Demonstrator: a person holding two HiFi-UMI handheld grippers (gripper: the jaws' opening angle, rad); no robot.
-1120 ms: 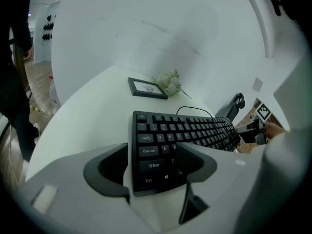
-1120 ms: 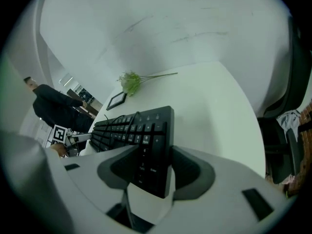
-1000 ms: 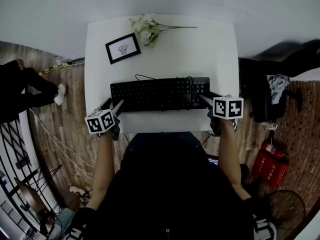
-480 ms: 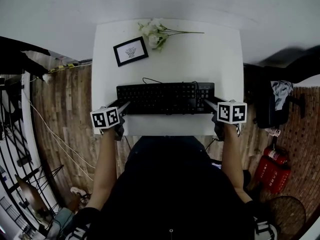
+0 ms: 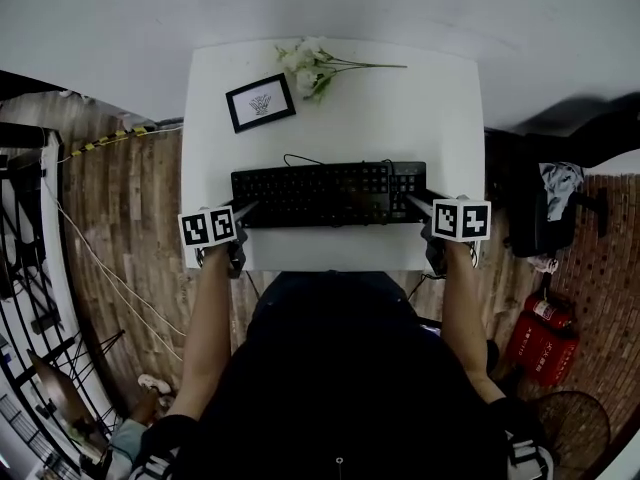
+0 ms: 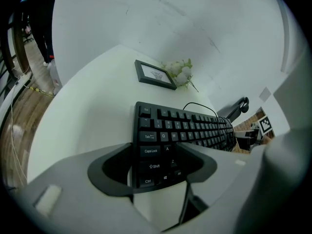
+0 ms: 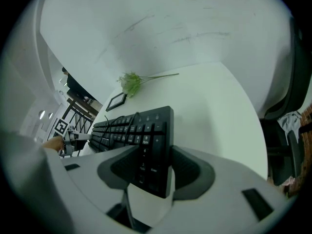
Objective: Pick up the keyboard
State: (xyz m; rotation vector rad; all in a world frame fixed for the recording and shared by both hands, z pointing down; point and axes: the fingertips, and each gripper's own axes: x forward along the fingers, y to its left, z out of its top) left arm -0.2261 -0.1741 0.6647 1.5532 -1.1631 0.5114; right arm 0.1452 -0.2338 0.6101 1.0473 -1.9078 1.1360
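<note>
A black keyboard point(image 5: 325, 193) lies lengthwise on the white table point(image 5: 400, 108), near its front edge. My left gripper point(image 5: 240, 211) is at the keyboard's near left corner. In the left gripper view the Ctrl and Shift end of the keyboard point(image 6: 190, 128) fills the gap of the left gripper point(image 6: 158, 167), and the pads lie against it. My right gripper point(image 5: 415, 204) is at the near right corner. There the number-pad end of the keyboard point(image 7: 131, 130) sits deep between the jaws of the right gripper point(image 7: 157, 172), held wide and closed on it.
A small framed picture point(image 5: 260, 101) and a sprig of white flowers point(image 5: 310, 63) lie at the back of the table. The keyboard's cable point(image 5: 290, 158) curls behind it. Right of the table stand a dark chair with clothes point(image 5: 550, 198) and red fire extinguishers point(image 5: 545, 313).
My left gripper has rolled slightly at the keyboard's corner. The right gripper and the keyboard have kept still. A dark figure at the left edge has gone from view.
</note>
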